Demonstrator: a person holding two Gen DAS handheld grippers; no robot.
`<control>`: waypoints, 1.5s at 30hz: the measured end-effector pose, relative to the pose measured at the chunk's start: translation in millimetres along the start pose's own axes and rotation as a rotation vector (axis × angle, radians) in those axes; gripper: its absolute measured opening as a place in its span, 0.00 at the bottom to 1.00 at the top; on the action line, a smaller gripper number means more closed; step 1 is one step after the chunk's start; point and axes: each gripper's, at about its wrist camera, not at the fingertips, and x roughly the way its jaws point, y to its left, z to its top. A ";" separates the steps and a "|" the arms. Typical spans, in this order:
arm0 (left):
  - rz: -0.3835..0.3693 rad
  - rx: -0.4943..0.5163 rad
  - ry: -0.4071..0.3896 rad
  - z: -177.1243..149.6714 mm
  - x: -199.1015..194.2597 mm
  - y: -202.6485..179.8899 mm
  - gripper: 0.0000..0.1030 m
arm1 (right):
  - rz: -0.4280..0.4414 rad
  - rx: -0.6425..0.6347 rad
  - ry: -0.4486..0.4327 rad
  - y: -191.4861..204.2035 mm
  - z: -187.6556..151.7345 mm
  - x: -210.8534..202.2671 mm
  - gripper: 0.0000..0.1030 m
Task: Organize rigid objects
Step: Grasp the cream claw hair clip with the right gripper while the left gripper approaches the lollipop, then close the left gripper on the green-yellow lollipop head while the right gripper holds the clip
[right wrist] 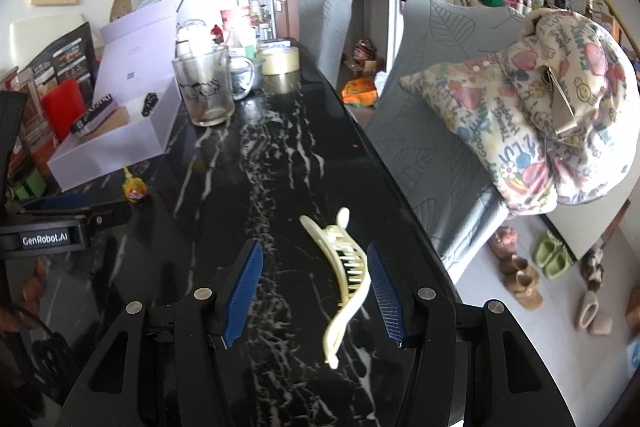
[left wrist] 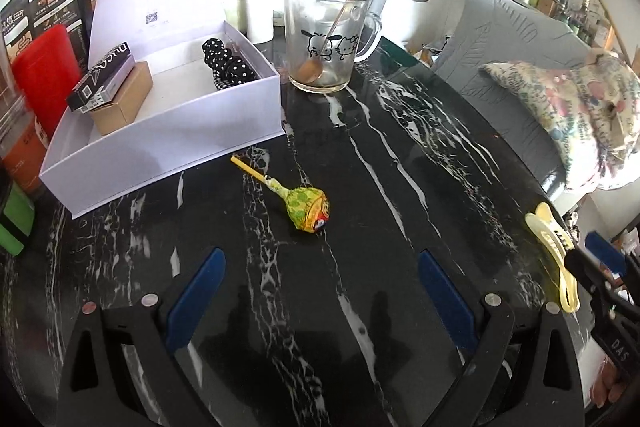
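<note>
White box (left wrist: 168, 131): We are seeing it standing open at the left of the black marble table (left wrist: 400, 155), lid raised. It is already holding a black carton (left wrist: 100, 77) stacked on a brown carton (left wrist: 122, 103), plus a black dotted item (left wrist: 226, 63).
Lollipop (left wrist: 306, 205): We are finding it lying loose on the table, just in front of the box, stick pointing toward the box. We are judging it not yet stowed.
Left gripper (left wrist: 320, 277): We are holding its jaws wide apart and empty, with the lollipop ahead of the blue pads, not touched.
Glass mug (left wrist: 326, 39): It is standing beside the box with a spoon (left wrist: 332, 31) inside.
Hair claw (right wrist: 344, 275): We are seeing it lying on the table near the right edge, also unstowed.
Right gripper (right wrist: 314, 291): We are keeping its jaws partly open, with the claw between the pads, nearer the right one; whether that pad touches it we cannot tell.
Progress: We are judging the task partly done; two loose items are remaining.
View differences: Only the left wrist view is showing the box contents clearly; only the right wrist view is showing the claw between the pads and the floor with slippers (right wrist: 554, 259).
</note>
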 end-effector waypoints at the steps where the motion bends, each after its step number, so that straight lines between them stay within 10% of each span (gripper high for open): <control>1: 0.002 -0.006 0.001 1.5 2.6 0.6 0.96 | -0.003 0.003 0.007 -1.7 -0.8 2.7 0.53; 17: 0.055 -0.075 0.047 18.7 40.3 13.1 0.95 | 0.036 0.067 0.080 -15.2 -3.8 33.5 0.53; 24: 0.095 -0.065 0.047 20.9 45.8 20.6 0.95 | 0.032 0.011 0.069 -1.8 -0.7 40.4 0.30; 45: 0.194 -0.104 0.045 4.3 32.5 57.3 0.95 | 0.062 -0.036 0.066 20.2 8.4 51.9 0.30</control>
